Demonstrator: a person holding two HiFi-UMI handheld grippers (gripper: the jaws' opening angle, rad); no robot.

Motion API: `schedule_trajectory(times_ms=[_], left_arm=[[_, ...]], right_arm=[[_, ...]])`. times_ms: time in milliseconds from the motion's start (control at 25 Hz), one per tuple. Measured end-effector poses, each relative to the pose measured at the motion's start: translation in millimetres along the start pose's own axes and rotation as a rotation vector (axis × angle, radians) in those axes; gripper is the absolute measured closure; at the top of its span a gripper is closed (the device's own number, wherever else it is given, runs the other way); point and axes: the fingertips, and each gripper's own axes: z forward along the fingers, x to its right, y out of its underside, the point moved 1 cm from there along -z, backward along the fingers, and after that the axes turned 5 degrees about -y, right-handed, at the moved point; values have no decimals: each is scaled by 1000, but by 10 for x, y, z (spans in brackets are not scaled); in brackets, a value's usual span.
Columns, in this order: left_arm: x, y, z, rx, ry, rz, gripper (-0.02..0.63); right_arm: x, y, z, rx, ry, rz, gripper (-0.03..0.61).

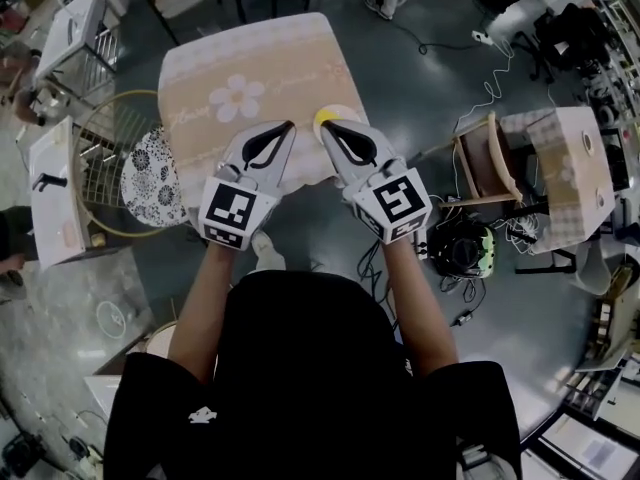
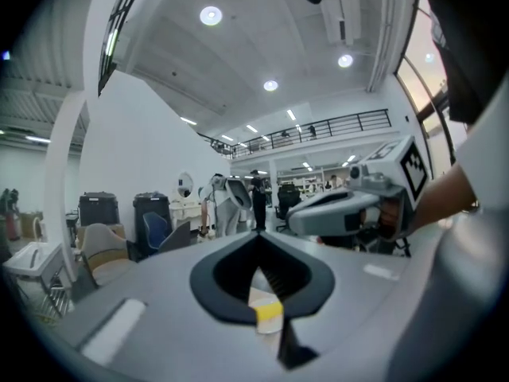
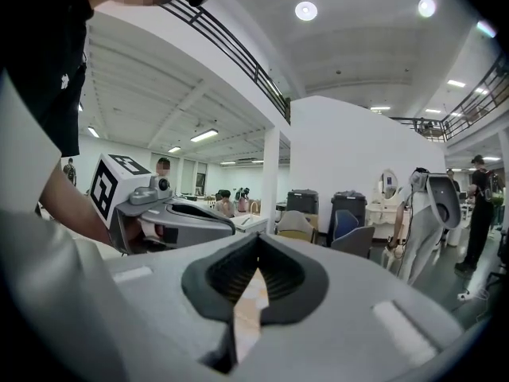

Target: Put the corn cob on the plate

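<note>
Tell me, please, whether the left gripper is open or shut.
Shut: on the left gripper the jaws meet at their tips, nothing gripped between.

Floral-cloth tbl [image 1: 225, 58], wire rack [image 1: 105, 158], stool [image 1: 487, 163]

at the near edge of the table [image 1: 250, 58], the right gripper [image 1: 322, 126] covers most of the plate [image 1: 343, 111] and corn [image 1: 326, 118]; i can't tell whether the corn lies on it.
</note>
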Motion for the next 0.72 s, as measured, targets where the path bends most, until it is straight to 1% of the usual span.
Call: schedule_trajectory(times_ms=[160, 440, 600, 720], left_arm=[[143, -45, -92, 2, -23, 5, 609], [354, -176, -211, 23, -67, -34, 609], [501, -262, -252, 28, -79, -25, 609], [608, -245, -289, 15, -74, -17, 609]], right_arm=[[-79, 18, -131, 11, -19, 5, 577], [-163, 26, -372, 26, -47, 2, 577], [-182, 17, -539, 38, -55, 4, 577], [-211, 8, -639, 42, -63, 2, 577]])
